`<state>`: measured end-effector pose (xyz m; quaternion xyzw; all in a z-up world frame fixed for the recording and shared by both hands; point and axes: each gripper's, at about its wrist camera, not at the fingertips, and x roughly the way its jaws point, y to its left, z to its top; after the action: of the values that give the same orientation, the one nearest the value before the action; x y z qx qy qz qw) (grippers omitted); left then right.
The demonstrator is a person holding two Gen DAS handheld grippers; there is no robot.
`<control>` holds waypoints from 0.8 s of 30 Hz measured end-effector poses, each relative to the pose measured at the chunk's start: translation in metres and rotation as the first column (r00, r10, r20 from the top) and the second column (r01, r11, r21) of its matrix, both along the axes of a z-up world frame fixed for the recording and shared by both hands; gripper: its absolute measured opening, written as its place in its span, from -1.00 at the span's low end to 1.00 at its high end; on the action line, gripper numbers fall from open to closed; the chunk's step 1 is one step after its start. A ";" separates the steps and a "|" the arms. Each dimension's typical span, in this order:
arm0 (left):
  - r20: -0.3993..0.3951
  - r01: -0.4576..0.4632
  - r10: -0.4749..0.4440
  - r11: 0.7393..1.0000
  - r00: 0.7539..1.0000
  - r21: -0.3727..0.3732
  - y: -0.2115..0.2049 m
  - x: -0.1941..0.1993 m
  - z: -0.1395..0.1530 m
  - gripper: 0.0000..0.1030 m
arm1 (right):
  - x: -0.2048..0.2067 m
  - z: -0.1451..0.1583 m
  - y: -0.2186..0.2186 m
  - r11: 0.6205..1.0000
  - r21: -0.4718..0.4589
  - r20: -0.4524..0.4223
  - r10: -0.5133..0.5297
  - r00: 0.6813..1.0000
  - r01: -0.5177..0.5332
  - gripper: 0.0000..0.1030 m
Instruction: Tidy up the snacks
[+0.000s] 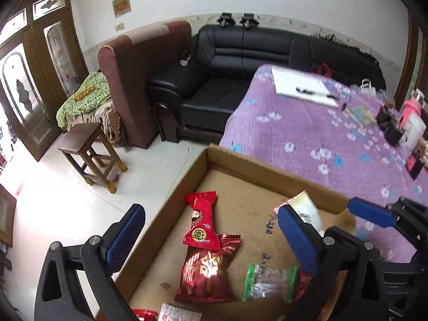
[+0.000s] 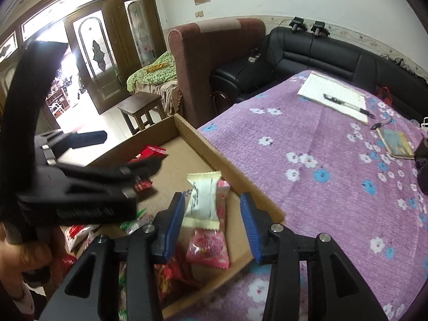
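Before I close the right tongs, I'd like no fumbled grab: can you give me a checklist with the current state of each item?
1. Right tongs open: ok, blue pads spread wide.
2. White packet between the pads: ok, though it sits nearer the left pad.
3. Only one packet in the gap: not ok, a pink packet lies partly under the white one.
4. Left tongs clear of the grab: ok, open over the red packets further along the box.
5. Pads low enough to grip: cannot tell.
6. Box rim clear of the right pad: cannot tell, it looks close.
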<state>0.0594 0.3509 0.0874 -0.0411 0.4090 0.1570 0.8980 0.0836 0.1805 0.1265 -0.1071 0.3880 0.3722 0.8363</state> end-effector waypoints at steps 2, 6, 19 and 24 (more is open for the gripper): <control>0.023 0.002 -0.002 1.000 1.000 0.001 -0.003 -0.007 0.009 0.98 | -0.006 0.006 -0.008 1.000 0.009 0.008 -0.001 1.000 0.001 -0.18; 0.065 0.002 -0.002 1.000 0.998 0.009 -0.011 -0.027 0.026 0.98 | -0.021 0.019 -0.025 1.000 0.027 0.034 -0.010 0.999 0.009 -0.16; 0.123 -0.011 0.007 0.999 0.992 0.035 -0.049 -0.103 0.055 0.98 | -0.091 0.056 -0.093 0.993 0.083 0.117 -0.088 0.989 0.078 0.79; 0.105 0.013 -0.015 1.000 0.994 0.025 -0.070 -0.125 0.052 0.98 | -0.120 0.058 -0.117 0.992 0.093 0.125 -0.097 0.987 0.085 0.79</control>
<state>-0.0659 0.2807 0.1395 -0.0356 0.3596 0.1532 0.9197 -0.0365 0.0636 0.1844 -0.0767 0.3208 0.3425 0.8797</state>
